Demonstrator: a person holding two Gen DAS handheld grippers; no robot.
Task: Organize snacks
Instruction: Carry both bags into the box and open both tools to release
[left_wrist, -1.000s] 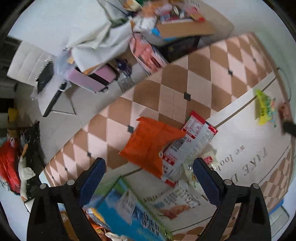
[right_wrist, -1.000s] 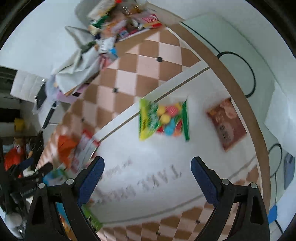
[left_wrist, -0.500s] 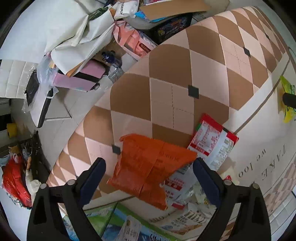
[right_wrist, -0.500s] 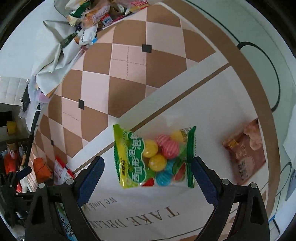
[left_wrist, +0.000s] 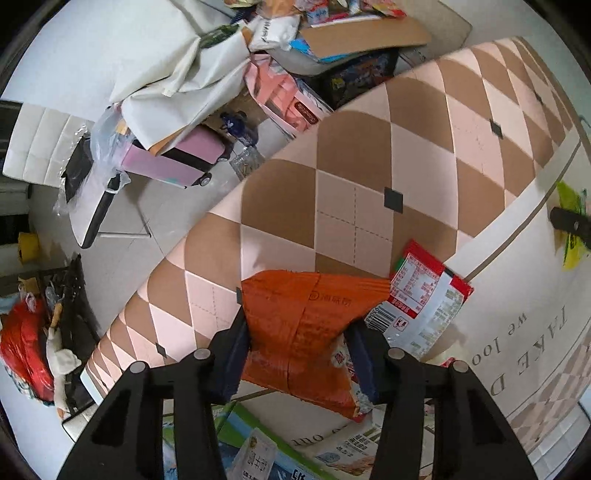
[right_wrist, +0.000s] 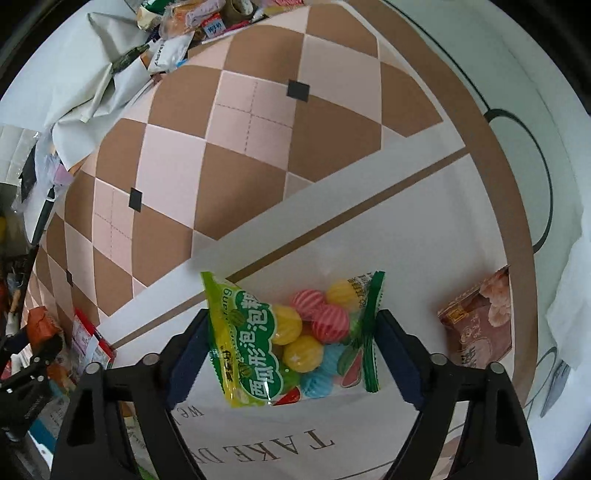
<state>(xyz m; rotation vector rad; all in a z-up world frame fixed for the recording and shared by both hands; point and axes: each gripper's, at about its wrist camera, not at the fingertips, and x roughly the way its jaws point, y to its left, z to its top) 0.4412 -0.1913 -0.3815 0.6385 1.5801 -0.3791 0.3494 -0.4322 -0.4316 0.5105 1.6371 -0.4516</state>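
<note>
Orange snack bag (left_wrist: 299, 332) pinched by left hand-held gripper (left_wrist: 300, 354); right hand-held gripper (right_wrist: 291, 350) clamps one candy bag (right_wrist: 291, 339).

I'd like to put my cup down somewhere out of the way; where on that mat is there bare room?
The checkered brown-and-pink part of the mat lies bare, above the clear bag of coloured candy balls. So does the white strip between that bag and the brown snack pouch. It is crowded around the orange foil bag and the red-and-white packet.
</note>
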